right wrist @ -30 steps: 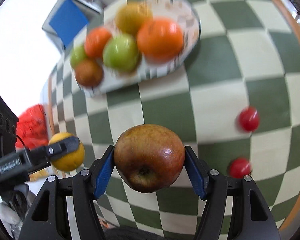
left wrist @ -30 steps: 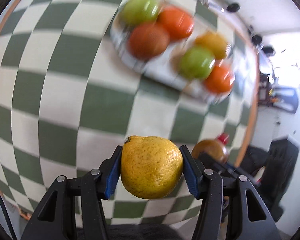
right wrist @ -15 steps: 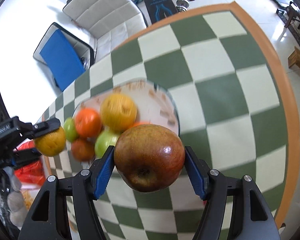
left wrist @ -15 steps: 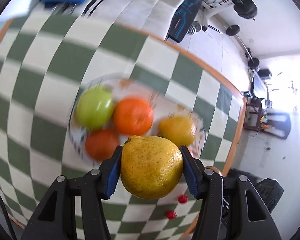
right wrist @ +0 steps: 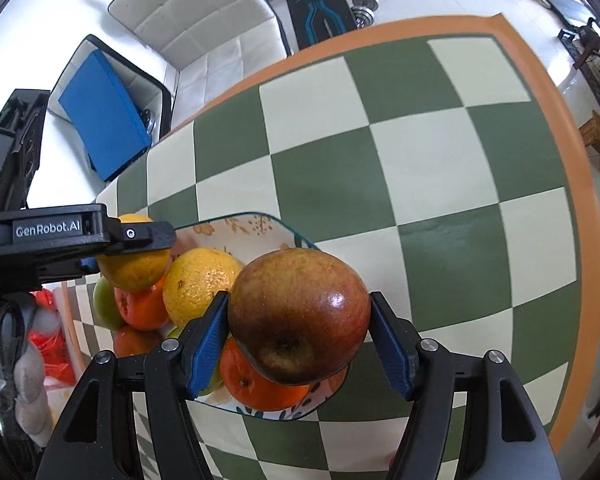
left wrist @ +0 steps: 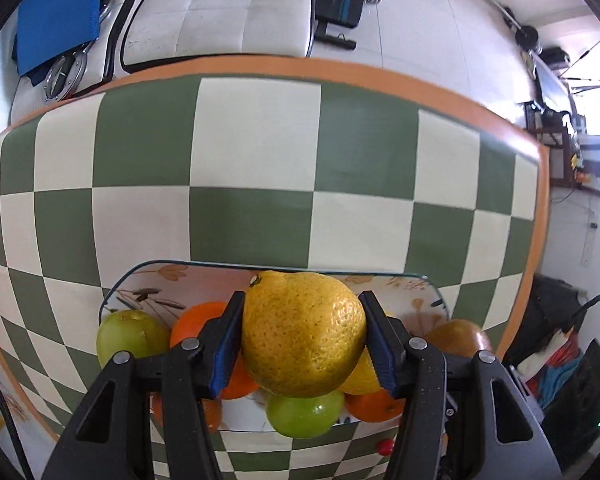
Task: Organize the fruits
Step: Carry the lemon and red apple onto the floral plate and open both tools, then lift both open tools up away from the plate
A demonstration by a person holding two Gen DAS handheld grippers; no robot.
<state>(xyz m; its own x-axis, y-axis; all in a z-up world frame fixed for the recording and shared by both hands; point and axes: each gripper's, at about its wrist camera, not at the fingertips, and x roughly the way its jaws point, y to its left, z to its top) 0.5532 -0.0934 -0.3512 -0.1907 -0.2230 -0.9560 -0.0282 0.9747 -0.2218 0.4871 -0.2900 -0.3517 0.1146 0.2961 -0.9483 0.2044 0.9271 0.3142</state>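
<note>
Left wrist view has the left gripper (left wrist: 303, 340) pinching a yellow citrus fruit (left wrist: 302, 334) above the plate (left wrist: 204, 280). Right gripper (right wrist: 300, 340) clamps a reddish-brown apple (right wrist: 299, 316) over the same plate, which holds oranges (right wrist: 260, 388), green apples (left wrist: 132, 338) and another yellow citrus (right wrist: 200, 282) on the checkered table (left wrist: 252, 160).

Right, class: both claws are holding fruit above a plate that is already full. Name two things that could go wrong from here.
1. The plate is crowded, so the yellow citrus in the left claw may land on other fruit and roll onto the checkered table.
2. The right claw holds a reddish apple close beside the left claw; lowering together, they could collide.
</note>
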